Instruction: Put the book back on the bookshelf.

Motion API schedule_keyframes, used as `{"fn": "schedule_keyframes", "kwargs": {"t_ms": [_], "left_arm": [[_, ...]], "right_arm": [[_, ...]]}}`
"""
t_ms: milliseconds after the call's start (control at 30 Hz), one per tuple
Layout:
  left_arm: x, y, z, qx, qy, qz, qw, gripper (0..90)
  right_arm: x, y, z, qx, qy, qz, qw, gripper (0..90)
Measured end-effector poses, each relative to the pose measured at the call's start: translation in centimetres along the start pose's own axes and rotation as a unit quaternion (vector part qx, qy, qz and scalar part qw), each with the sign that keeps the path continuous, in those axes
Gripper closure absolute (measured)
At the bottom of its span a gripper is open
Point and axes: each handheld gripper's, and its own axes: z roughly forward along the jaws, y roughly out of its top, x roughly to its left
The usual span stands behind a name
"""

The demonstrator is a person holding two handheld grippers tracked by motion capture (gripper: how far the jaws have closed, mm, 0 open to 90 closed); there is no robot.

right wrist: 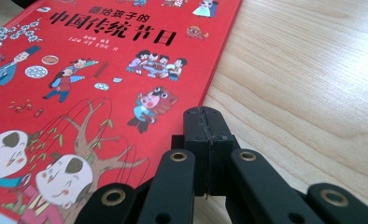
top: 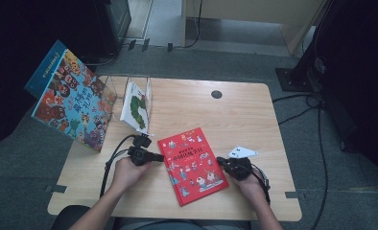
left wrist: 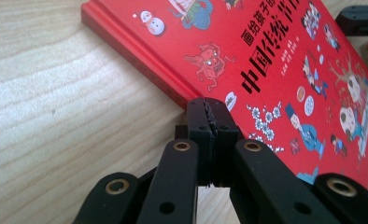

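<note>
Three picture books share a light wooden table (top: 254, 120): one flat red hardcover picture book (top: 193, 164) at lower centre of the high view, one white book with a green caterpillar (top: 135, 108) standing in a clear acrylic rack (top: 148, 91) at upper left, and one large multicoloured book (top: 71, 96) leaning at the far left. The red book lies closed, cover up, turned at a slant, its cover crowded with small cartoon figures, a bare tree and bold black Chinese characters. Two black hand-held grippers flank it: the left gripper (top: 154, 156) at its left edge, the right gripper (top: 221, 161) at its right edge. Both sets of jaws are pressed together, grasping nothing.
</note>
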Motion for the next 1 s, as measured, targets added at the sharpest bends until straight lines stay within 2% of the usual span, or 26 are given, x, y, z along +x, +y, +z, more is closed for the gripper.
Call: {"fn": "schedule_keyframes", "kwargs": {"t_ms": [233,400,567,667,833,1000], "left_arm": [[-0.2,0.8,0.6,-0.013,0.012,0.006,0.9998,90.0],[-0.2,1.7,0.9,-0.009,0.019,0.019,0.9996,90.0],[0.2,2.3,1.3,-0.023,0.012,0.006,0.9996,90.0],[0.7,2.5,1.4,-0.028,0.001,-0.006,0.9996,90.0],[0.5,2.6,1.5,-0.039,0.016,-0.002,0.9991,90.0],[0.9,2.5,1.5,-0.044,0.007,-0.010,0.9989,90.0]], "right_arm": [[0.1,0.1,0.2,-0.002,-0.008,0.009,0.9999,90.0],[0.1,0.2,0.3,-0.002,-0.013,0.014,0.9998,90.0],[0.1,0.3,0.4,-0.002,-0.019,0.023,0.9995,90.0],[0.0,0.4,0.5,-0.003,-0.021,0.027,0.9994,90.0],[0.0,0.6,0.8,-0.003,-0.024,0.028,0.9993,90.0],[-0.1,0.9,1.0,-0.003,-0.029,0.022,0.9993,90.0]]}}
